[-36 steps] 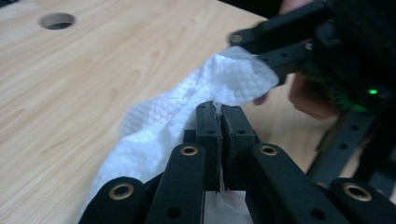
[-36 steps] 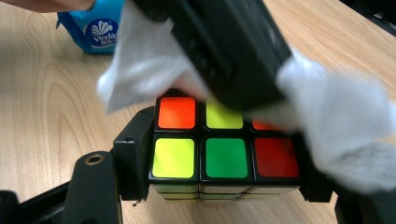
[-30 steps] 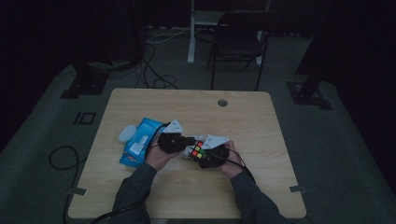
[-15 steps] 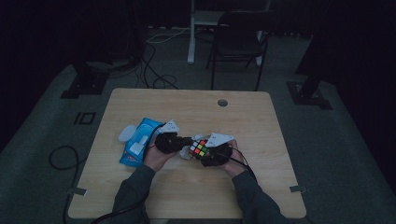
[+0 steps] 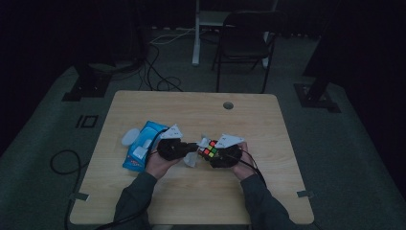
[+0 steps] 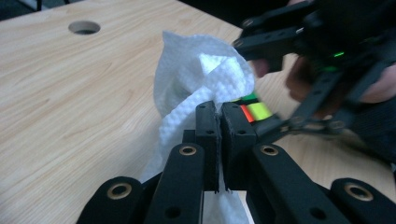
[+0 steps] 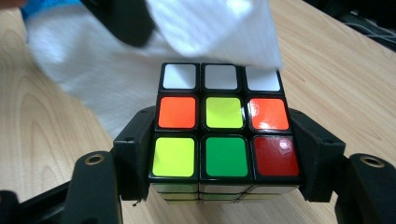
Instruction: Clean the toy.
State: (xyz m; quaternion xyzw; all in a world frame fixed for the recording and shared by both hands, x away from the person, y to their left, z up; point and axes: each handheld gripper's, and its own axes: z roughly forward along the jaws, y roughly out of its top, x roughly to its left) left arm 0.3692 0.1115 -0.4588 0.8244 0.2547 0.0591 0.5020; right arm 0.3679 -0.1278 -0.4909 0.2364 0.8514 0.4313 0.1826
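A scrambled puzzle cube (image 7: 223, 135) with white, orange, yellow, green and red tiles sits between the pads of my right gripper (image 7: 224, 154), which is shut on its two sides. In the high view the cube (image 5: 208, 150) is near the table's middle, held just above the wood. My left gripper (image 6: 219, 123) is shut on a white paper tissue (image 6: 201, 79), and the tissue (image 7: 219, 28) lies against the cube's far edge. The left gripper (image 5: 189, 149) points right, toward the right gripper (image 5: 215, 154).
A blue pack of tissues (image 5: 143, 143) lies left of the hands, with a white lid (image 5: 129, 137) beside it. The wooden table (image 5: 191, 201) has a round cable hole (image 5: 228, 105) near its far edge. A chair (image 5: 244, 48) stands beyond the table.
Both hands stay close together at the table's middle. The tissue has shifted slightly against the cube; the grips have not changed.
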